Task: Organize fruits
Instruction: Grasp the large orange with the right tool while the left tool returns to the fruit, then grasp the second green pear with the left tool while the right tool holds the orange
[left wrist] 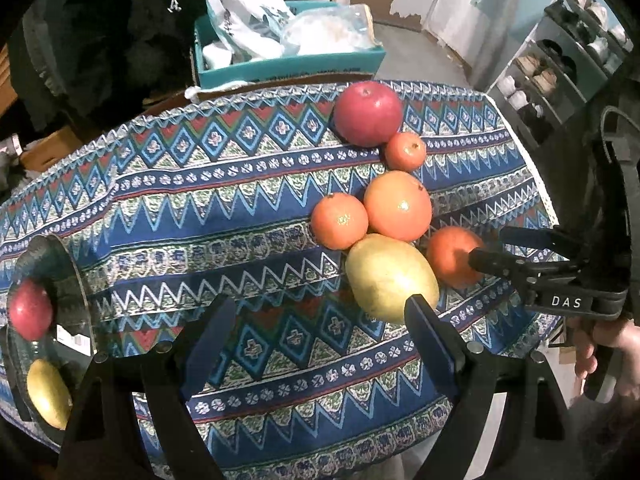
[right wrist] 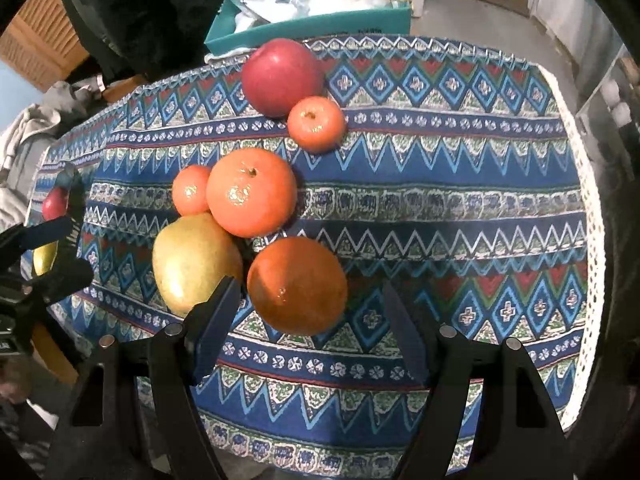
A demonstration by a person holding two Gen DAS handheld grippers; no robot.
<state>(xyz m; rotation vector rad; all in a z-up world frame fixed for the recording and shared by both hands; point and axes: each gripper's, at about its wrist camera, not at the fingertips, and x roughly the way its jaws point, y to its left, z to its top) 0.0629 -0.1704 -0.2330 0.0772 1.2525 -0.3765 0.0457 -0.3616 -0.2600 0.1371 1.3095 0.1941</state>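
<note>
Several fruits lie bunched on a patterned tablecloth point(left wrist: 200, 208). They are a red apple point(left wrist: 367, 114) point(right wrist: 280, 76), a small tangerine point(left wrist: 405, 151) point(right wrist: 316, 123), a big orange point(left wrist: 398, 206) point(right wrist: 251, 192), another tangerine point(left wrist: 339, 221) point(right wrist: 191, 190), a yellow pear-like fruit point(left wrist: 391, 278) point(right wrist: 192, 260) and a darker orange point(left wrist: 454, 256) point(right wrist: 298, 286). My left gripper point(left wrist: 320, 320) is open over bare cloth, with the yellow fruit just past its right fingertip. My right gripper point(right wrist: 310, 312) point(left wrist: 496, 248) is open, and the darker orange sits just ahead of its tips, untouched.
A teal box point(left wrist: 288, 64) of white bags stands behind the table. Dark clothing hangs at the back left, and a shoe rack point(left wrist: 560, 60) is at the right. A round shiny disc point(left wrist: 48, 320) beside my left gripper reflects red and yellow fruit. A hand point(left wrist: 600, 344) holds the right gripper.
</note>
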